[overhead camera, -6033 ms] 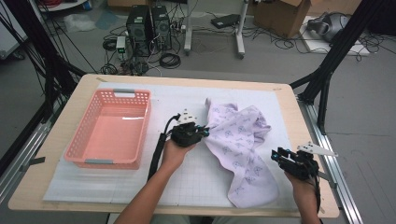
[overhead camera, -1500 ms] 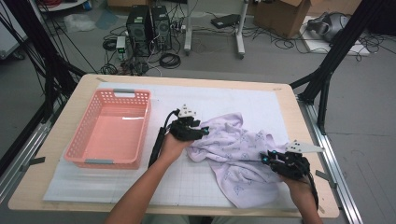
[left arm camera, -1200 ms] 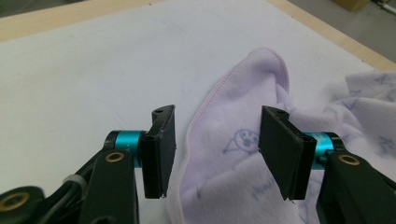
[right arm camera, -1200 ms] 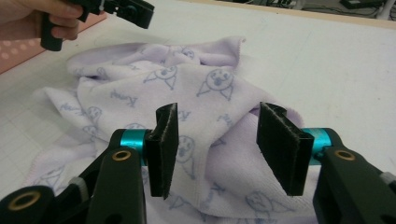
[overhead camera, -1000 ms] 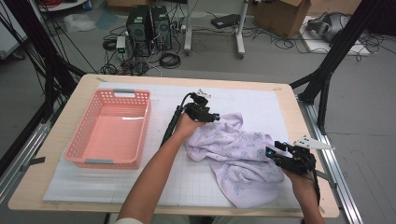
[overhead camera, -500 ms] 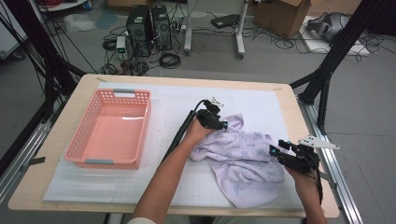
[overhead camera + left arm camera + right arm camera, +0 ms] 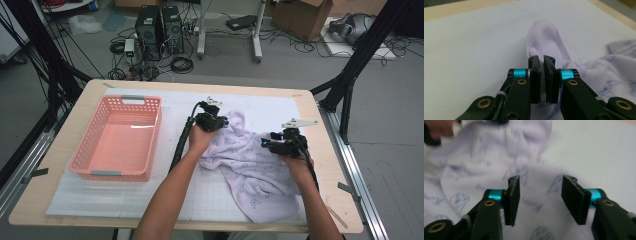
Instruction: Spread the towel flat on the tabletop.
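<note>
Left gripper view shows your left gripper (image 7: 543, 75) clamped almost closed on a fold of the pale lilac printed cloth (image 7: 549, 47), whose pink-stitched hem rises just beyond the jaws. Your right gripper (image 7: 540, 195) is spread wide, holding nothing, hovering over the cloth lying crumpled on the white gridded mat (image 7: 150, 200).

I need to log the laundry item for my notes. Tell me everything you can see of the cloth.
The cloth is pale lilac, soft-looking fabric with a faint blue print and a stitched pinkish hem. It lies crumpled on the white mat, right of the basket. The left hand-held gripper is shut on a fold near its far edge; the right hand-held gripper is open over its right side.
</note>
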